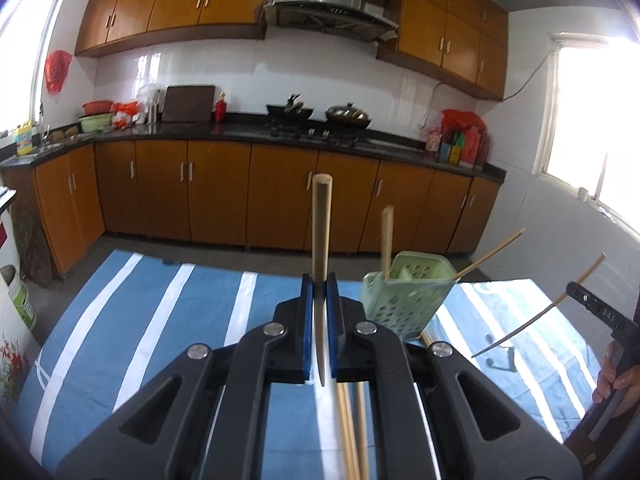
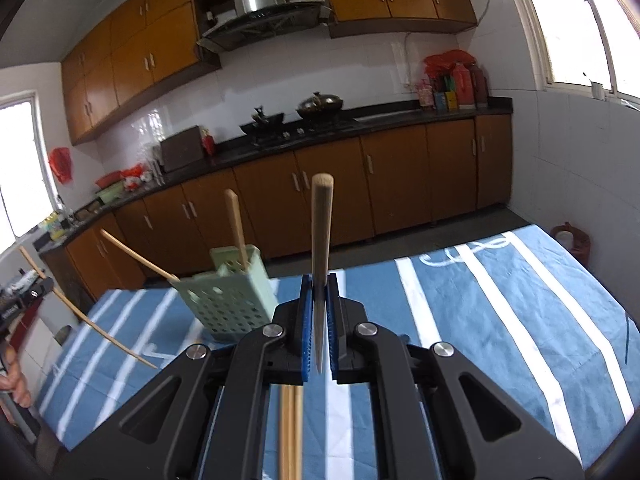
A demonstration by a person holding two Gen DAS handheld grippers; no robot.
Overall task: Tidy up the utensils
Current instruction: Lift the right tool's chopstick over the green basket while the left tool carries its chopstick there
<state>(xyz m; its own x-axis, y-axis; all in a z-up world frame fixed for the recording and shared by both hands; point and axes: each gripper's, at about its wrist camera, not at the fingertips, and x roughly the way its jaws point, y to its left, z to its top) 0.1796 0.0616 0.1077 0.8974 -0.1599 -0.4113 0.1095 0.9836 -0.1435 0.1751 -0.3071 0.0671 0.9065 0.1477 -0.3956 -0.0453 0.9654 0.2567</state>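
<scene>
My left gripper (image 1: 320, 286) is shut on a wooden chopstick (image 1: 322, 232) that stands upright between its blue pads, above the table. Just to its right is a green perforated utensil holder (image 1: 404, 296) with two chopsticks (image 1: 387, 240) leaning in it. At the far right edge, my right gripper (image 1: 576, 292) grips another chopstick (image 1: 536, 322). In the right wrist view, my right gripper (image 2: 320, 294) is shut on its upright chopstick (image 2: 322, 232), with the holder (image 2: 232, 300) to its left and the left gripper (image 2: 38, 288) beyond. Loose chopsticks (image 1: 352, 432) (image 2: 290, 432) lie on the cloth below.
A blue tablecloth with white stripes (image 1: 140, 320) (image 2: 500, 300) covers the table. Beyond its far edge are brown cabinets and a dark counter (image 1: 240, 130) with woks on a stove (image 1: 316, 114). A person's hand (image 1: 618, 380) holds the right gripper's handle. A white bucket (image 1: 18, 296) stands on the floor at left.
</scene>
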